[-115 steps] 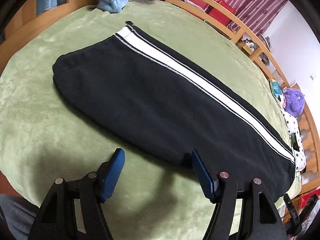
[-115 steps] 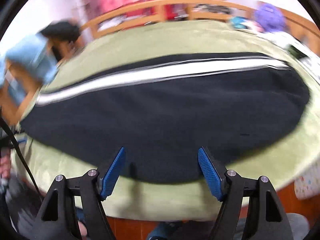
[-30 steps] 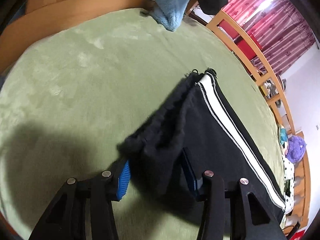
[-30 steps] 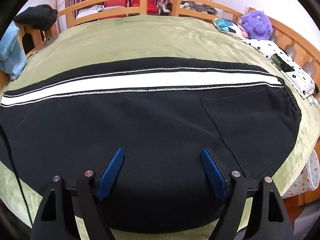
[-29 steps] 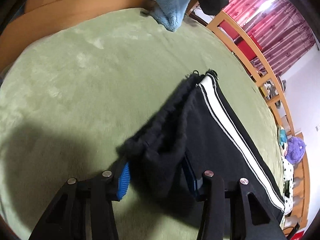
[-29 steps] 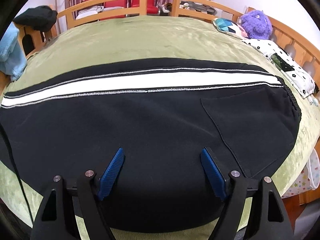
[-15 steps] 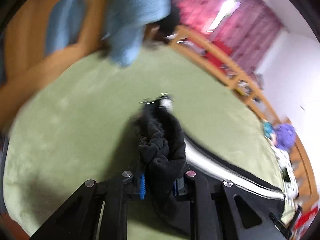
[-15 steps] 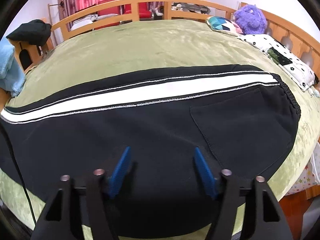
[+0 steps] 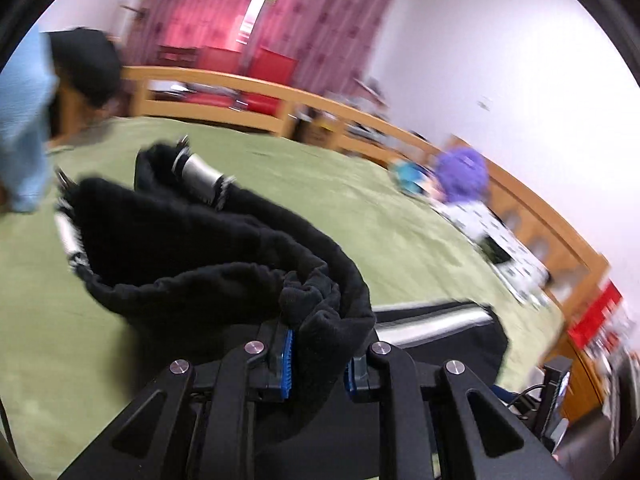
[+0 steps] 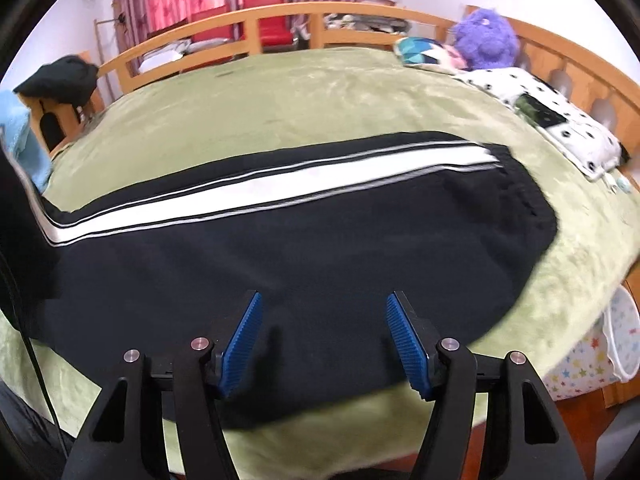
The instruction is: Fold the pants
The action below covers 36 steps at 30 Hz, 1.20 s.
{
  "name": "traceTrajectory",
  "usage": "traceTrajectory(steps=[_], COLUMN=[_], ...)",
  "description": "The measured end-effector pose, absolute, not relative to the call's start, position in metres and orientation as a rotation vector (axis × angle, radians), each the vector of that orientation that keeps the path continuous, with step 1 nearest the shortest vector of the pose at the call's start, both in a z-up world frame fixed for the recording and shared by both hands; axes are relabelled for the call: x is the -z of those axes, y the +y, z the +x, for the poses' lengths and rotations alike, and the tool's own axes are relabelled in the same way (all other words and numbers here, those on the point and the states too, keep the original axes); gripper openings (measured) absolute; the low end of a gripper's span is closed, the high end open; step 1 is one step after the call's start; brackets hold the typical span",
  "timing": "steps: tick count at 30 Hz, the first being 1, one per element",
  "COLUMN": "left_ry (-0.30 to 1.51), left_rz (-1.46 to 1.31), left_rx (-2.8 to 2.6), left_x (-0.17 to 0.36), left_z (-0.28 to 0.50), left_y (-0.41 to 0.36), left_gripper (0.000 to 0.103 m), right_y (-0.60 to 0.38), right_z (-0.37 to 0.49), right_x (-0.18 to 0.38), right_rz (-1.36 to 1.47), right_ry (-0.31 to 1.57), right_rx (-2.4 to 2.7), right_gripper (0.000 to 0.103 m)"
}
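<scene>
Black pants [image 10: 304, 264] with a white side stripe lie folded lengthwise on the green bed, waistband to the right. My left gripper [image 9: 318, 354] is shut on the bunched leg cuffs [image 9: 224, 252] and holds them lifted above the bed; the rest of the pants [image 9: 440, 344] lies below and to the right. My right gripper [image 10: 322, 334] is open and empty, hovering over the near edge of the pants, its blue pads [image 10: 242, 340] apart.
The green blanket [image 10: 280, 100] covers the bed inside a wooden rail [image 10: 360, 12]. A purple plush [image 10: 486, 38], a spotted cloth [image 10: 552, 120] and a patterned cushion lie at the far right. A blue towel [image 9: 22, 120] and a dark garment hang at the left.
My left gripper closed on the leg cuffs and lifted them off the bed, swinging toward the waistband. My right gripper narrowed a little and drew back slightly over the pants.
</scene>
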State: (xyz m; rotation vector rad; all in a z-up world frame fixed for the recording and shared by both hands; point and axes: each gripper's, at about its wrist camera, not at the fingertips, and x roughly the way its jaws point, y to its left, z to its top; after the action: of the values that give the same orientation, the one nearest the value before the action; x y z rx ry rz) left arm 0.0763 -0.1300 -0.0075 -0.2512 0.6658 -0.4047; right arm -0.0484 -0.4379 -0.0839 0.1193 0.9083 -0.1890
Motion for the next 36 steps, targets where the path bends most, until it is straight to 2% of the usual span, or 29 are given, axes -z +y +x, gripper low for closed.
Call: traceTrajectory(steps=[3, 7, 9, 12, 16, 22, 29, 36], left_ry=[0.777, 0.965, 1.0, 0.978, 0.914, 0.926, 0.959, 1.085], left_rz=[-0.241, -0.25, -0.279, -0.355, -0.356, -0.294, -0.274, -0.285], left_rx=[0.508, 0.588, 0.583, 0.624, 0.561, 0.313, 0.176, 0.233], left_x=[0.033, 0.071, 0.082, 0.084, 0.08, 0.097, 0.132, 0.179], left_z=[0.085, 0.088, 0.084, 0.07, 0.051, 0.05, 0.049, 0.045], left_y=[-0.19, -0.216, -0.207, -0.173, -0.123, -0.061, -0.017, -0.018], left_gripper=[0.018, 0.031, 0.038, 0.061, 0.068, 0.069, 0.069, 0.069], right_y=[-0.456, -0.473, -0.476, -0.466, -0.439, -0.383, -0.333, -0.288], right_z=[-0.064, -0.074, -0.074, -0.068, -0.045, -0.018, 0.028, 0.019], right_x=[0.087, 0.098, 0.103, 0.107, 0.105, 0.102, 0.138, 0.146], right_rz=[0.166, 0.172, 0.2, 0.222, 0.249, 0.309, 0.463, 0.209], right_ry=[0.911, 0.937, 0.942, 0.93, 0.906, 0.877, 1.006, 1.038], right_rx=[0.205, 0.223, 0.205, 0.167, 0.077, -0.102, -0.195, -0.153], right_gripper=[0.067, 0.067, 0.067, 0.067, 0.067, 0.067, 0.068, 0.065])
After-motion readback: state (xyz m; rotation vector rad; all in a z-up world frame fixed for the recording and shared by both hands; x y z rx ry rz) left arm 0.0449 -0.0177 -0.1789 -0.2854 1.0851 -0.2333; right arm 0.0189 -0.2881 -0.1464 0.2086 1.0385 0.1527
